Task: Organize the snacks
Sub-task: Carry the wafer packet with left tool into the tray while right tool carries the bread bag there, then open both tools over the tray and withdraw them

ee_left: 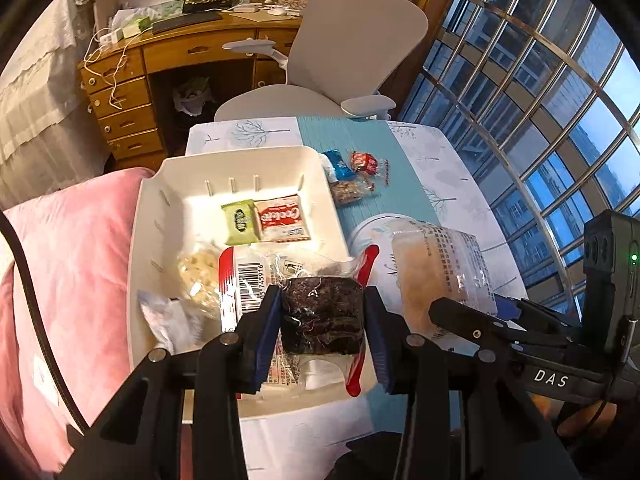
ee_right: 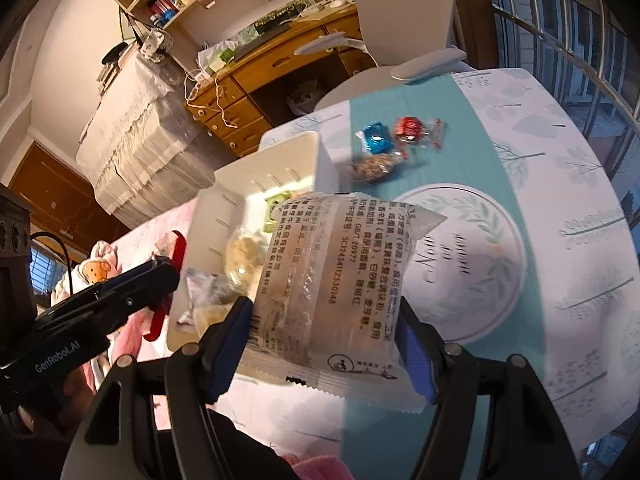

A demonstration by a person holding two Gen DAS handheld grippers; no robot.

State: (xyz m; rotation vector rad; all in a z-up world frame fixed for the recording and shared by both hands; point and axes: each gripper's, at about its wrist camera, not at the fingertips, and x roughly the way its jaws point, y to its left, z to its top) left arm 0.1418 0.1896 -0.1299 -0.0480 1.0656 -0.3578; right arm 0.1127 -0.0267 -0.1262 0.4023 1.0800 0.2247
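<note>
My left gripper is shut on a clear, red-edged packet holding a dark cake, held over the near end of the white bin. The bin holds a green packet, a red-and-white packet, a pale cookie pack and a silvery wrapper. My right gripper is shut on a clear packet with a pale pastry, held above the table beside the bin. It also shows in the left wrist view. A blue candy, a red candy and a nut bar lie on the teal runner.
A round printed placemat lies on the teal runner under the right gripper. A white office chair stands past the table's far edge, with a wooden desk behind. Pink bedding lies left of the bin. Window bars run on the right.
</note>
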